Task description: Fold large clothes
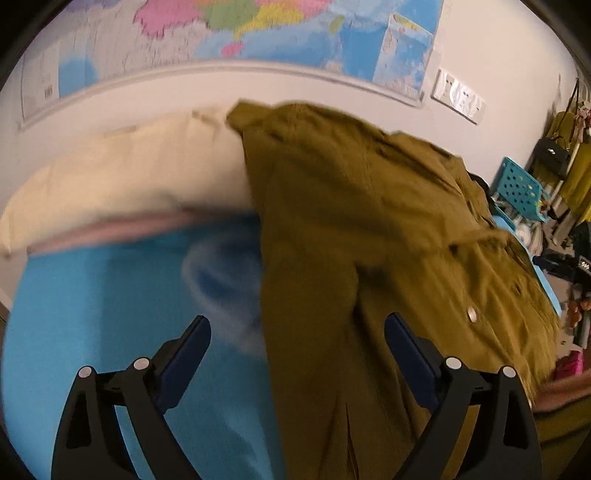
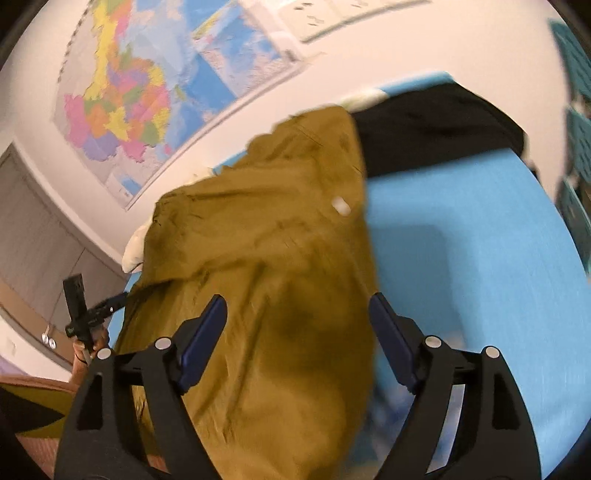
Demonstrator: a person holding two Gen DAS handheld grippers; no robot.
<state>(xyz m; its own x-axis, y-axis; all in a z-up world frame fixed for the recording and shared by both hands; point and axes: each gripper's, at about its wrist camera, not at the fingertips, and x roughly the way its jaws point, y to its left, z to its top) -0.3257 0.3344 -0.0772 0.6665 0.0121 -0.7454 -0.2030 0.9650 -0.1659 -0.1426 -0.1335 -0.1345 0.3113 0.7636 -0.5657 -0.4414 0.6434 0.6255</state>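
An olive-green jacket (image 1: 369,229) with snap buttons lies partly folded on a bed with a blue sheet (image 1: 110,295). My left gripper (image 1: 297,325) is open and empty, hovering over the jacket's left edge. In the right wrist view the jacket (image 2: 258,258) fills the middle. My right gripper (image 2: 297,304) is open and empty above the jacket's right part. The left gripper (image 2: 81,310) also shows at the far left of the right wrist view. Both views are motion-blurred.
A cream pillow (image 1: 129,173) lies at the head of the bed below a wall map (image 1: 258,33). A black garment (image 2: 436,125) lies at the far end of the blue sheet (image 2: 480,258). A teal perforated basket (image 1: 521,188) and hanging clothes stand to the right.
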